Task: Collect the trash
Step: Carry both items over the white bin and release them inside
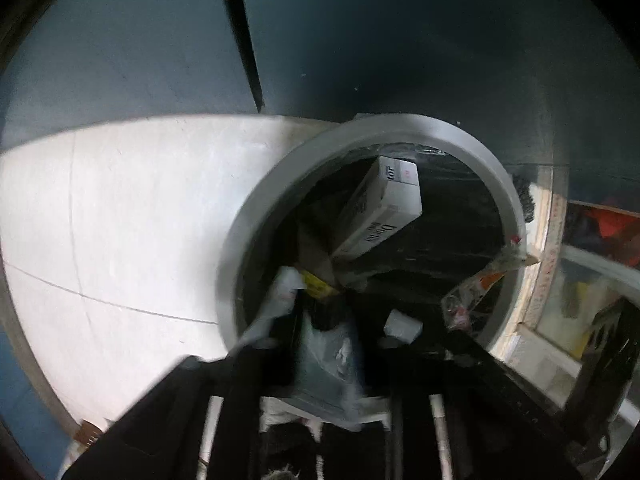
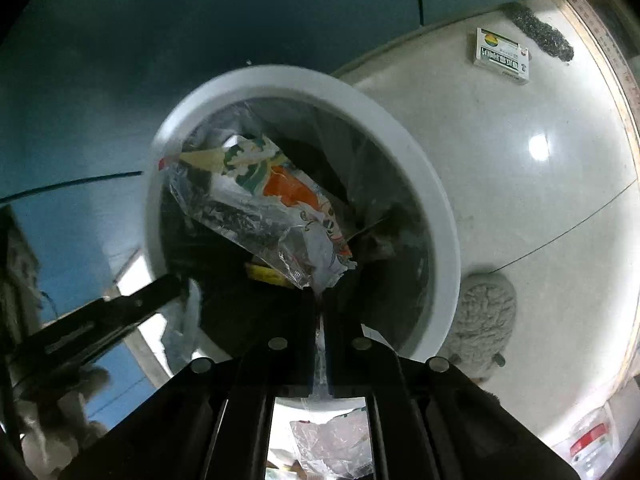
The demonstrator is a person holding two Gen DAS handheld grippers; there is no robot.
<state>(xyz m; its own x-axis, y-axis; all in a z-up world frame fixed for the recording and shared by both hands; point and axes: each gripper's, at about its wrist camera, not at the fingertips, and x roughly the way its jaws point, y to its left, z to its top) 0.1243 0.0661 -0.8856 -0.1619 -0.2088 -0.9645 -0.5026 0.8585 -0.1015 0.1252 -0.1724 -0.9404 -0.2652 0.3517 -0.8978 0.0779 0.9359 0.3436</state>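
Hovering both grippers over the bin [image 1: 400, 128]. Our right gripper [image 2: 319, 300] pinches a crinkly wrapper [image 2: 272, 196] that hangs inside the rim; we should part the jaws squarely above the opening. Left gripper [image 1: 336, 344] stands partly apart, grey plastic bag [image 1: 328, 364] between its fingers; blur hides any contact. A box [image 2: 502, 56] lies on the floor.

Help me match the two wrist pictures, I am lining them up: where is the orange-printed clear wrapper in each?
Left wrist: the wrapper hangs at right, over the bin's right rim.
Right wrist: the wrapper fills the centre, pinched by the right gripper, over the bin mouth.
Shared landmark: the round grey bin rim.
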